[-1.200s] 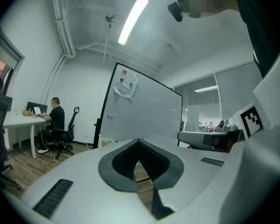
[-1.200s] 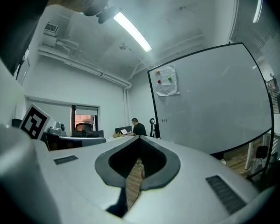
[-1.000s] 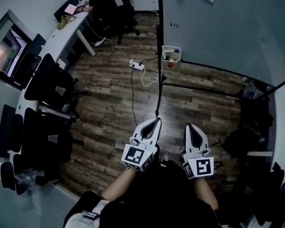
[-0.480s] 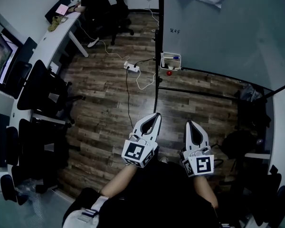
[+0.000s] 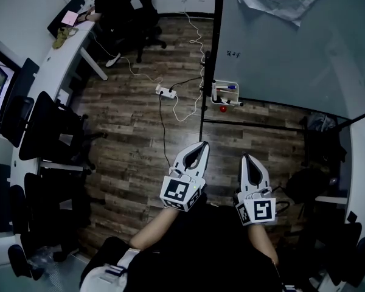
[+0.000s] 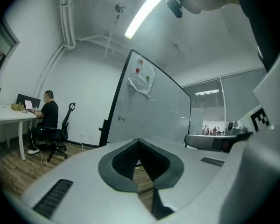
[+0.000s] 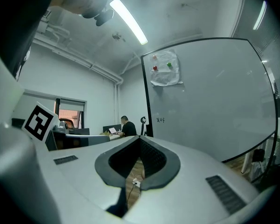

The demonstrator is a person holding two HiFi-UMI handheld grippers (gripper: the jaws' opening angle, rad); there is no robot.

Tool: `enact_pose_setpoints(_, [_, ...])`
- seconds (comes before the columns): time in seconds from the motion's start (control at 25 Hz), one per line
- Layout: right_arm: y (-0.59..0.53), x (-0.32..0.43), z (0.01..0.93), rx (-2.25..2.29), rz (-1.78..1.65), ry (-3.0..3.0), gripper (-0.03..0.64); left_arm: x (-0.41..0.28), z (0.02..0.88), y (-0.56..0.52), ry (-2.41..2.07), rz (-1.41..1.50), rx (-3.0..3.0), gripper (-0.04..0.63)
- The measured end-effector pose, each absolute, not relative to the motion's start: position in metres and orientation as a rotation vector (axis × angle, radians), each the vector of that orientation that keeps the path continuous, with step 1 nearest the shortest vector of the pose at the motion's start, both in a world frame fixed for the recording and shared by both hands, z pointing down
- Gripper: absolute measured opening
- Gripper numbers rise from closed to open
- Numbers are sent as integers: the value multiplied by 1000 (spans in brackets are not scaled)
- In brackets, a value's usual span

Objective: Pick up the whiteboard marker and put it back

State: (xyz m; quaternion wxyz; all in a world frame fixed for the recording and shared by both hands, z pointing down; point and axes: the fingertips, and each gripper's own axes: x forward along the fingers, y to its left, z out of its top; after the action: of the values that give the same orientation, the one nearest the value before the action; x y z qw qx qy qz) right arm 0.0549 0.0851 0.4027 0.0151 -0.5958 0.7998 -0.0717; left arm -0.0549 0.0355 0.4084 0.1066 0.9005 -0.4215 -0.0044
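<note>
Over planks [image 5: 140,120]: left gripper [image 5: 203,145], right gripper [image 5: 246,158], tapered, closed.

The whiteboard marker [image 5: 230,87] is found right of centre in the upper half of the head view. It lies roughly level in a small white tray [image 5: 216,93] at the lower left corner of the whiteboard [image 5: 292,47]. A blue section is visible on it. A second marker [image 5: 233,102], pale-bodied, lies along the tray's front edge, with one end projecting to the right.
</note>
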Motion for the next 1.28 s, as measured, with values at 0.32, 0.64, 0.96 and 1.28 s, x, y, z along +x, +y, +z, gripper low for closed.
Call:
enact_pose_setpoints(0.32, [64, 43, 403, -1915, -232, 2469, 14, -62, 408, 7, -1176, -40, 2658, 8])
enact_pose_setpoints(0.64, [37, 48, 405, -1918, -227, 2460, 14, -57, 412, -20, -1161, -52, 2650, 8])
enact_pose_setpoints(0.96, [1, 59, 417, -1861, -253, 2508, 14, -40, 421, -57, -1181, -42, 2638, 8])
enact_pose_setpoints(1.28, [-38, 70, 421, -1831, -258, 2551, 14, -30, 433, -98, -1230, -35, 2591, 8])
